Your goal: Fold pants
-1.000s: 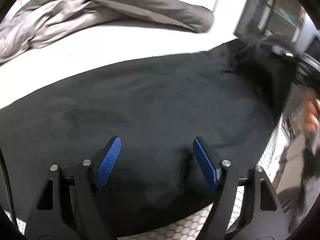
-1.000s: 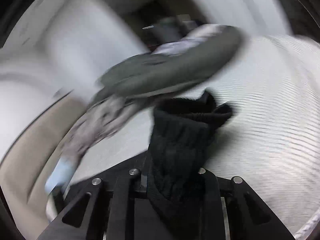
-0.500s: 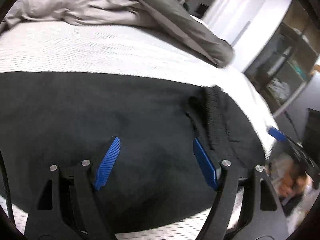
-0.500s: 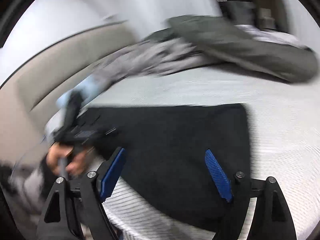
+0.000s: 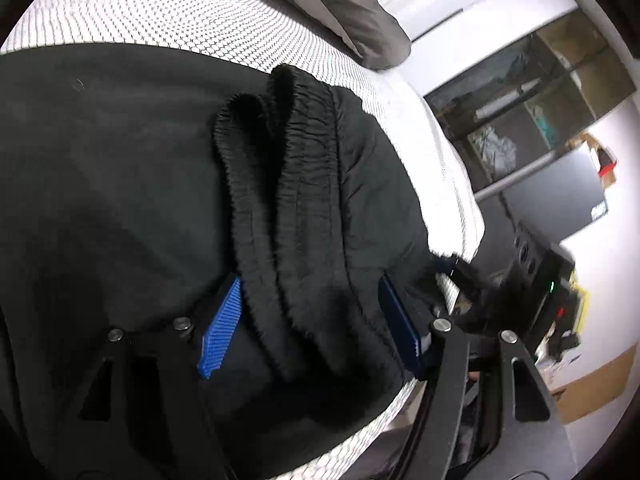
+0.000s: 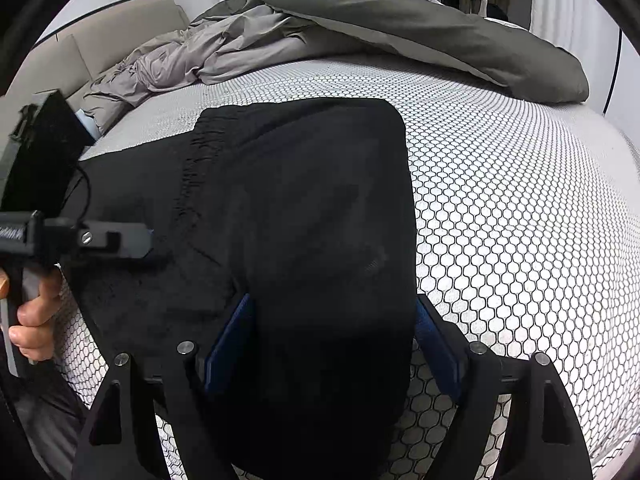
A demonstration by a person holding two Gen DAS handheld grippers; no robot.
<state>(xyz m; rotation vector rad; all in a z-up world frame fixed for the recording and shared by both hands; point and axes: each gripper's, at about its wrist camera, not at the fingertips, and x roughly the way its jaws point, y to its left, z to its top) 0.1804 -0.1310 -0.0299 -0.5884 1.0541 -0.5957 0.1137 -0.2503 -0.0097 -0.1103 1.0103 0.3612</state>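
Observation:
The black pants (image 5: 120, 180) lie folded on the white honeycomb mattress (image 5: 180, 28). Their ribbed waistband (image 5: 280, 200) runs toward me and passes between the blue pads of my left gripper (image 5: 310, 330), whose jaws are closing; the left pad sits at the band's edge. In the right wrist view the pants (image 6: 300, 200) show a folded top layer. Its near end lies between the pads of my right gripper (image 6: 332, 348), low over the bed, closing slightly with a gap left at the right pad. One of the left gripper's fingers (image 6: 120, 238) rests at the pants' left side, held by a hand (image 6: 36, 320).
A crumpled grey duvet (image 6: 400, 20) lies across the far side of the mattress (image 6: 500, 200), below a beige headboard (image 6: 100, 52). Beyond the bed's right edge stand a dark shelf unit (image 5: 540, 92) and a black monitor (image 5: 560, 196). The bed's front edge is just under both grippers.
The right gripper let go of the ribbed black fabric it was holding up and came down over the folded pants. The left gripper swung right to the waistband and its jaws narrowed.

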